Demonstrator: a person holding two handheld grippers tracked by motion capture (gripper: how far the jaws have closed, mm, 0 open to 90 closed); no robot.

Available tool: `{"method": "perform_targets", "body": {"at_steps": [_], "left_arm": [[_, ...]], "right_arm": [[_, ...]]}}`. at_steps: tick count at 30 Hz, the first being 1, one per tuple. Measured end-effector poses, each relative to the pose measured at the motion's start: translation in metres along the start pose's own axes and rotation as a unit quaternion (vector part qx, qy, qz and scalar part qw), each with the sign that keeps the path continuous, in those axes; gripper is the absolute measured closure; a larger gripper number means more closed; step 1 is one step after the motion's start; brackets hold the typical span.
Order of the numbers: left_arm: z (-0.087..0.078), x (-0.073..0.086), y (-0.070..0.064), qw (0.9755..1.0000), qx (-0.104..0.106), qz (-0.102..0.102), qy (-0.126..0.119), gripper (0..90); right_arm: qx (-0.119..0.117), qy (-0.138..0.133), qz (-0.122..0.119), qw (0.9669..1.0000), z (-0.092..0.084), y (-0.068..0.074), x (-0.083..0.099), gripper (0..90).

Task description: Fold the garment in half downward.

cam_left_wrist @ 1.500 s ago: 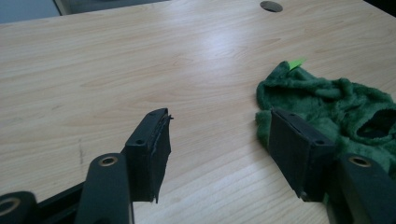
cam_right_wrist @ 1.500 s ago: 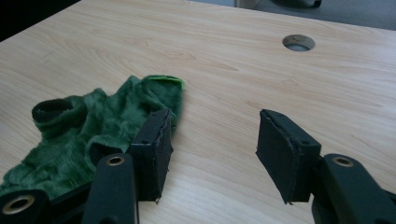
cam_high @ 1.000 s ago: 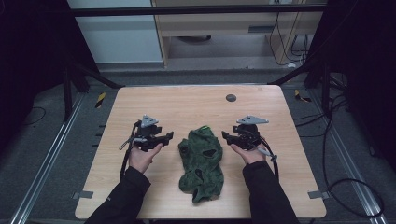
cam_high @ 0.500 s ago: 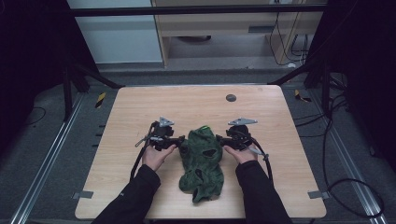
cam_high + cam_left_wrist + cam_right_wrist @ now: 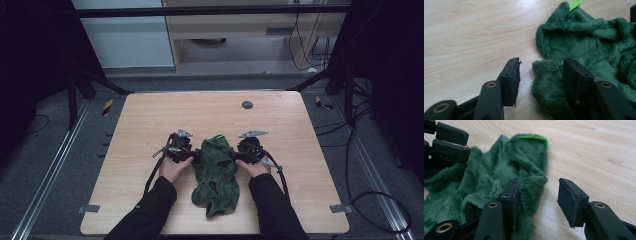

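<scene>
The left gripper [image 5: 541, 72] sits low over the table with its jaws wide apart, one jaw over bare wood and the other lying on or against the near edge of a green fleece garment [image 5: 584, 50]; a fold of the fabric sits in the gap, but the jaws are not closed on it. The right gripper [image 5: 537, 195] is spread just as wide at the garment's [image 5: 489, 180] other side, one jaw pressed into the pile and the other over bare wood, so it too has hold of nothing. From above, the left gripper [image 5: 191, 156] and the right gripper [image 5: 236, 158] flank the garment [image 5: 216, 172] at its upper part, each held in a hand [image 5: 172, 168] whose dark sleeve runs off the bottom edge. The jaw tips are too small and dark there to make out. The garment lies crumpled near the middle of the wooden table [image 5: 150, 115], toward the person's side, its shape hard to read; folds hide much of it, and a small bright green tag [image 5: 532, 137] shows at its far end. In the right gripper view the other gripper's black jaws appear at the top left corner, partly cut off. A small dark round spot [image 5: 247, 104] sits on the table farther back, too small to identify.
</scene>
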State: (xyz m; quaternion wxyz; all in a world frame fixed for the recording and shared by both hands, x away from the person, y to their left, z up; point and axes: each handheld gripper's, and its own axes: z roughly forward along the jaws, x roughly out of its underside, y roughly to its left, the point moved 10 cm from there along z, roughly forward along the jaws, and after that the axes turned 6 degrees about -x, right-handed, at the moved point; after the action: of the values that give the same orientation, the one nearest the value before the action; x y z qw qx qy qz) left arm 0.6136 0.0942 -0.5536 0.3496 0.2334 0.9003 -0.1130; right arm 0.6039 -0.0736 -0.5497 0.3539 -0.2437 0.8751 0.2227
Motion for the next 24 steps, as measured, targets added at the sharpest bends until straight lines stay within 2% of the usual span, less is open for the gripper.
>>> {"method": "perform_targets", "body": {"at_steps": [2, 6, 10, 11, 12, 13, 16, 21, 23, 24], "left_arm": [[0.002, 0.003, -0.001, 1.0000, 0.005, -0.002, 0.007, 56.6], [0.005, 0.007, -0.001, 0.9998, 0.010, -0.005, 0.017, 64.3], [0.006, 0.009, -0.003, 0.9998, 0.004, 0.006, 0.020, 70.4], [0.006, 0.009, -0.004, 0.9997, 0.001, 0.010, 0.022, 72.1], [0.006, 0.009, -0.004, 0.9997, 0.001, 0.010, 0.022, 73.8], [0.006, 0.009, -0.005, 0.9997, 0.002, 0.008, 0.023, 76.8], [0.006, 0.010, -0.005, 0.9996, 0.004, 0.009, 0.026, 80.6], [0.002, 0.007, -0.006, 0.9997, 0.002, 0.020, 0.016, 84.9], [-0.002, 0.004, -0.006, 0.9996, 0.002, 0.026, 0.008, 85.3], [-0.009, -0.001, -0.008, 0.9996, 0.003, 0.029, -0.003, 85.4]], "right_arm": [[-0.005, 0.010, 0.001, 0.9999, 0.004, 0.001, 0.004, 56.3], [-0.009, 0.016, -0.002, 0.9998, 0.007, 0.002, 0.007, 59.8], [-0.009, 0.023, -0.006, 0.9997, 0.009, 0.004, 0.009, 66.3], [-0.013, 0.028, -0.007, 0.9995, 0.010, 0.005, 0.010, 71.5], [-0.013, 0.028, -0.007, 0.9995, 0.010, 0.005, 0.010, 71.5], [-0.015, 0.029, -0.011, 0.9994, 0.010, 0.005, 0.010, 77.3], [-0.015, 0.034, -0.010, 0.9993, 0.012, 0.007, 0.011, 81.2], [-0.014, 0.037, -0.021, 0.9990, 0.011, 0.009, 0.008, 84.4], [-0.018, 0.029, -0.018, 0.9993, 0.007, 0.012, 0.004, 84.6], [-0.020, 0.022, -0.021, 0.9993, 0.004, 0.013, 0.000, 84.5]]}}
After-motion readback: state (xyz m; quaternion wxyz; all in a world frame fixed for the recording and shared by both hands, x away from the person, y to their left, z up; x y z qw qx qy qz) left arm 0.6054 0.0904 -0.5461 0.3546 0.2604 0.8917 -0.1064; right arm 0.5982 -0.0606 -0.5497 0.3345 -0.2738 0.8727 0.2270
